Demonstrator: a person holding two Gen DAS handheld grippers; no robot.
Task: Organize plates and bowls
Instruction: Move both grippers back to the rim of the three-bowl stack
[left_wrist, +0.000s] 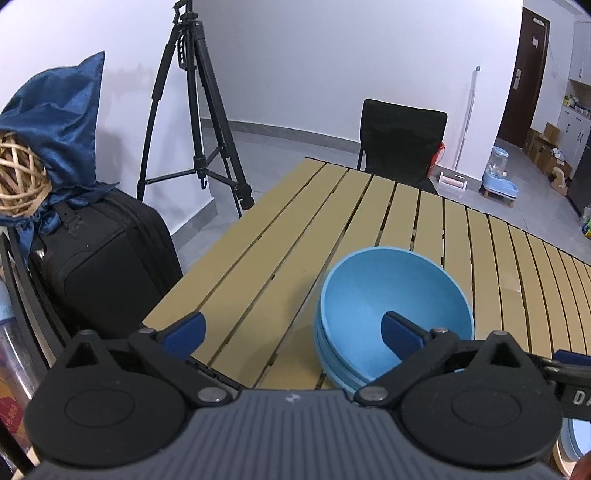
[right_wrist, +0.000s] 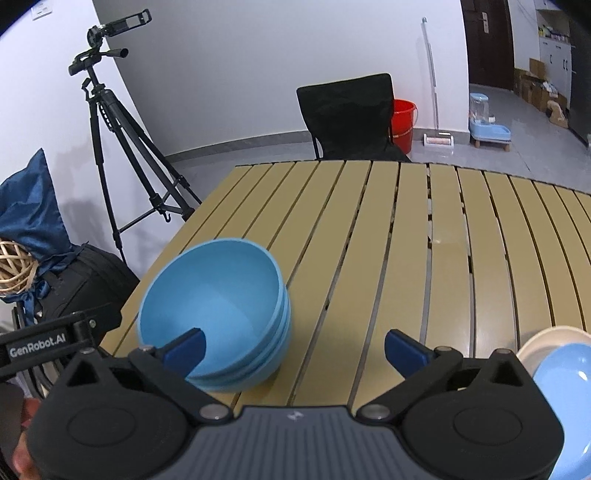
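A stack of nested light-blue bowls (left_wrist: 391, 295) stands near the front left corner of the tan slatted table (left_wrist: 332, 221). My left gripper (left_wrist: 293, 330) is open above the table. Its right fingertip hangs over the top bowl's hollow and its left fingertip stands beyond the table's edge. In the right wrist view the same bowls (right_wrist: 218, 295) lie at the lower left. My right gripper (right_wrist: 295, 349) is open too, with its left fingertip in front of the bowl's rim and bare slats between the jaws. A blue plate (right_wrist: 565, 373) rests on a cream plate (right_wrist: 550, 338) at the lower right.
A black suitcase (left_wrist: 107, 266) with a blue cloth (left_wrist: 62, 122) and a rattan ball (left_wrist: 18, 173) stands left of the table. Behind it is a black tripod (left_wrist: 195, 122). A black chair (left_wrist: 402, 136) is at the far edge, a red bucket (right_wrist: 404, 118) beyond it.
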